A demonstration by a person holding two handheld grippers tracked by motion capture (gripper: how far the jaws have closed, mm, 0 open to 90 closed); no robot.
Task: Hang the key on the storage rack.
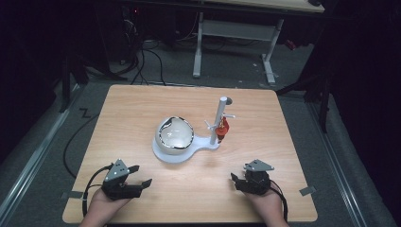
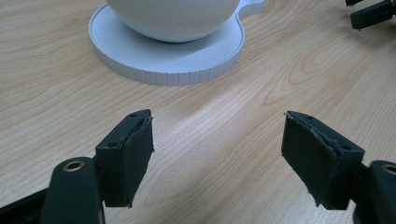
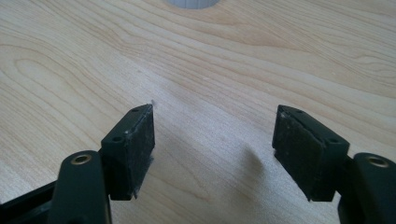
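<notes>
- Nearest us, our left gripper and right gripper rest low over the near edge of the table, jaws spread wide and empty.
- Well ahead stands the white stand, its bowl seated on the round base.
- We see a small red piece hanging on the post.
- We judge nothing started yet: both reach and grasp remain.

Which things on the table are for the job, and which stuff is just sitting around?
For the job:
white bowl
white stand with its post
red thing on the post
left gripper
right gripper

Just around:
cables on the floor
white desk behind
</notes>
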